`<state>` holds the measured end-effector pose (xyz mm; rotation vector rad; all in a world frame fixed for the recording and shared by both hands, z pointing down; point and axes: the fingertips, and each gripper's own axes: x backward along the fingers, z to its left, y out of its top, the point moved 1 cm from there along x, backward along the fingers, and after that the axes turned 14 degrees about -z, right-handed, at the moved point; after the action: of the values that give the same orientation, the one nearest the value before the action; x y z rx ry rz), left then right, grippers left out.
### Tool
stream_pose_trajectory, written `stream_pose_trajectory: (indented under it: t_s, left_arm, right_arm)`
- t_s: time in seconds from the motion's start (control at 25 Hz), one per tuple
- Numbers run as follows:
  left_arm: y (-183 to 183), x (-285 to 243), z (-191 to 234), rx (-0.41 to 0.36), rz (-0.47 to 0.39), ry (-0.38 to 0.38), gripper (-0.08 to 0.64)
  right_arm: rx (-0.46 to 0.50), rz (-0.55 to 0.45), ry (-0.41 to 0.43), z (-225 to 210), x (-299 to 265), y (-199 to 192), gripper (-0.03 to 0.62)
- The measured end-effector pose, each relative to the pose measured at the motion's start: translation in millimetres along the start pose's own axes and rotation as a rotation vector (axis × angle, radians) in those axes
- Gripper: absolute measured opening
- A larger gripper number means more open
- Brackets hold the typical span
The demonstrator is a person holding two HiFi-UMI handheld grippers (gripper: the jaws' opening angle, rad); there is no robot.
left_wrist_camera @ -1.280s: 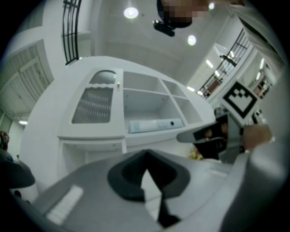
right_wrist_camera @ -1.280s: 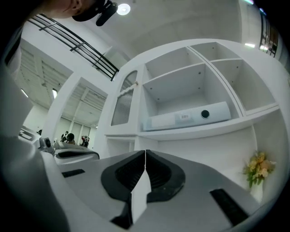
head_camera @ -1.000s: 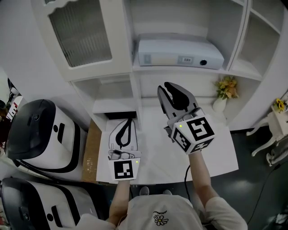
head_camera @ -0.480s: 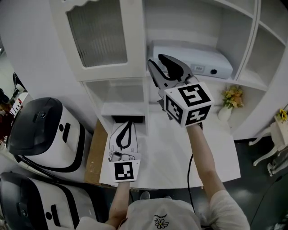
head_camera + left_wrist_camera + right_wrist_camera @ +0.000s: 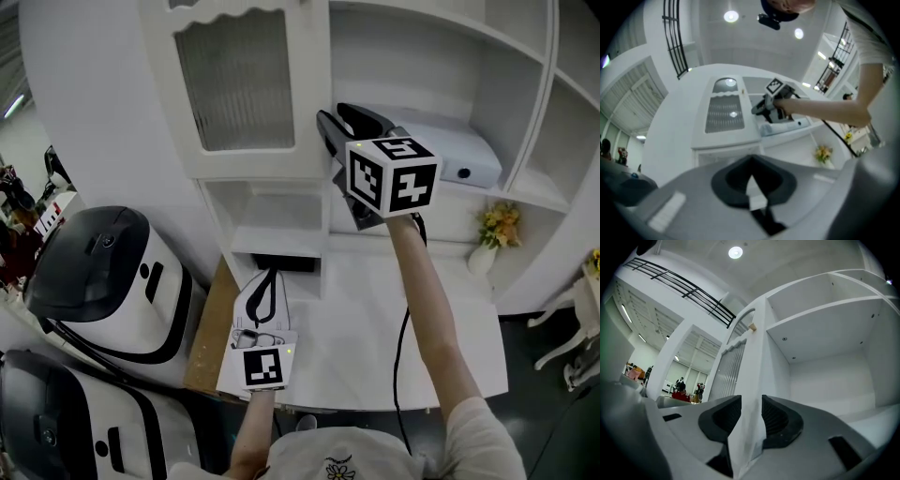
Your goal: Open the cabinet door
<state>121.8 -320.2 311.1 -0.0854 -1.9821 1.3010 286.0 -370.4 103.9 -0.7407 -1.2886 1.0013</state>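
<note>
Grey right claw [image 5: 339, 118], black-and-white marker cube [image 5: 394, 176]

1. We find the cabinet door [image 5: 246, 89] at the upper left of the frame, with open shelves [image 5: 530, 187] to its right.
2. A box-shaped device [image 5: 459, 155] lies on a shelf at right, and a flower vase [image 5: 494, 234] stands below it, at the back of the surface [image 5: 375, 347].
3. Two machines [image 5: 103, 272] stand at lower left, beside the surface.

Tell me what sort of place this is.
Probably a staged home corner inside a large hall: white cabinet with open shelves, flower vase, and a high ceiling with a railing beyond.
</note>
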Motion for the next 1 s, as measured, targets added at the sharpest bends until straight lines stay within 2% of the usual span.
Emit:
stream_pose_trajectory:
  t_s: [0.2,0.56,1.0]
  left_arm:
    - [-2.0,9.5,10.8,0.004,0.01,0.045,0.008]
    - [-9.1,19.2,9.4,-0.027,0.052,0.023,0.008]
    - [-12.4,35.3,13.4,-0.019,0.079,0.051,0.008]
  right_arm:
    - [-0.035,0.011,-0.022,-3.6,-10.0,-6.2,0.127]
    - [-0.129,0.024,0.023,-3.9,-12.8,-10.6,0.127]
    - [-0.158,0.025,0.035,-4.2,-12.4,-16.1,0.14]
